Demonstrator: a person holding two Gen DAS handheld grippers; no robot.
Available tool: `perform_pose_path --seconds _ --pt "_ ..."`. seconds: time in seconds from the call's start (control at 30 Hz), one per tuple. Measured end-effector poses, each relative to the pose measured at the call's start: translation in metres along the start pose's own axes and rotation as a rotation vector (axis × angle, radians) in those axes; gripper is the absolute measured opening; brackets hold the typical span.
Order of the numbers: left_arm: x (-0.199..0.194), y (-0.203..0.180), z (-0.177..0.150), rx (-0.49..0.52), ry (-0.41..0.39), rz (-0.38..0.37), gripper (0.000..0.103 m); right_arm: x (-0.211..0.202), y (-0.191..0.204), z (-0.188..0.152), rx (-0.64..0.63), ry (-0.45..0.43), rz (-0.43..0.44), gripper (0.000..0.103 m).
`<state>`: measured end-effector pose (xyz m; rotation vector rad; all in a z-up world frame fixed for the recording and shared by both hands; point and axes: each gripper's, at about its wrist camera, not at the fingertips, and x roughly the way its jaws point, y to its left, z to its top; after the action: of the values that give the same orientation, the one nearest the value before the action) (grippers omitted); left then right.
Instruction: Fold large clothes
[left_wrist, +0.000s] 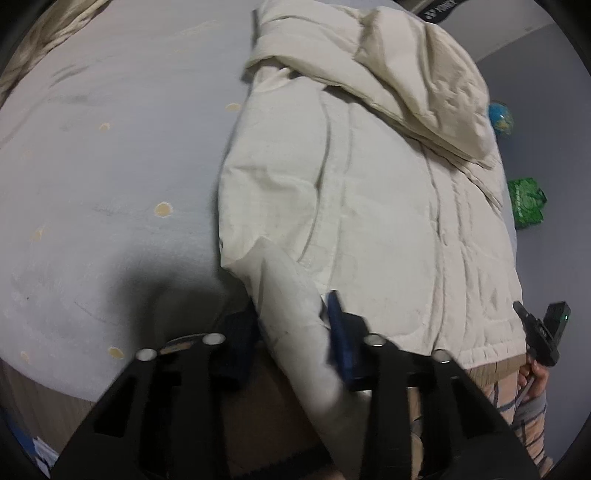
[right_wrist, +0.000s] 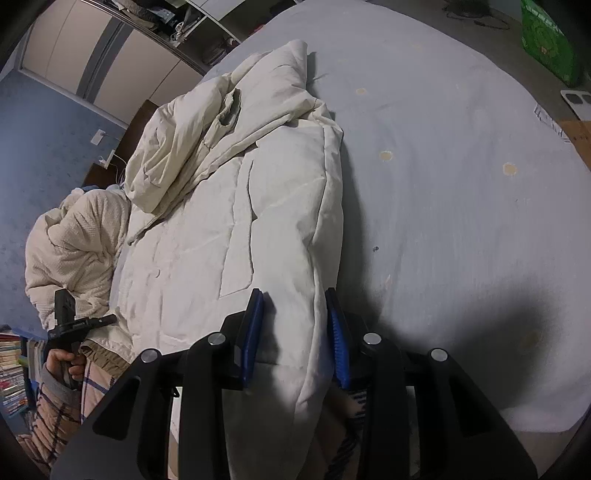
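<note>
A large cream padded coat lies lengthwise on a pale blue bed sheet, hood end far, hem near me. My left gripper is closed around the coat's near left hem corner, with fabric bunched between its blue pads. In the right wrist view the same coat lies on the sheet. My right gripper is shut on the coat's near right hem edge, with a thick fold between its pads. Each view shows the other gripper at the far hem corner.
A cream textured blanket is heaped beside the coat. A green bag and a globe lie on the floor. A green box, wardrobe doors and bookshelves surround the bed.
</note>
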<state>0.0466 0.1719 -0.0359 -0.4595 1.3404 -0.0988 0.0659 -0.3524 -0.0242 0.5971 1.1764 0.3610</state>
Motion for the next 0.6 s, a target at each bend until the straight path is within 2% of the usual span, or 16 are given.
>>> perform_pose_path --seconds 0.07,0.3,0.6 --pt "-0.003 -0.005 -0.003 0.018 -0.015 -0.011 0.022 -0.002 0.0 0.0 -0.003 0.007 0.022 0.031" --pt "-0.021 -0.014 -0.009 0.062 -0.043 -0.053 0.02 -0.014 -0.002 -0.006 -0.014 0.012 0.084 0.031" --pt "-0.021 -0.028 -0.019 0.118 -0.001 -0.031 0.024 -0.013 -0.005 -0.012 0.0 0.022 0.125 0.032"
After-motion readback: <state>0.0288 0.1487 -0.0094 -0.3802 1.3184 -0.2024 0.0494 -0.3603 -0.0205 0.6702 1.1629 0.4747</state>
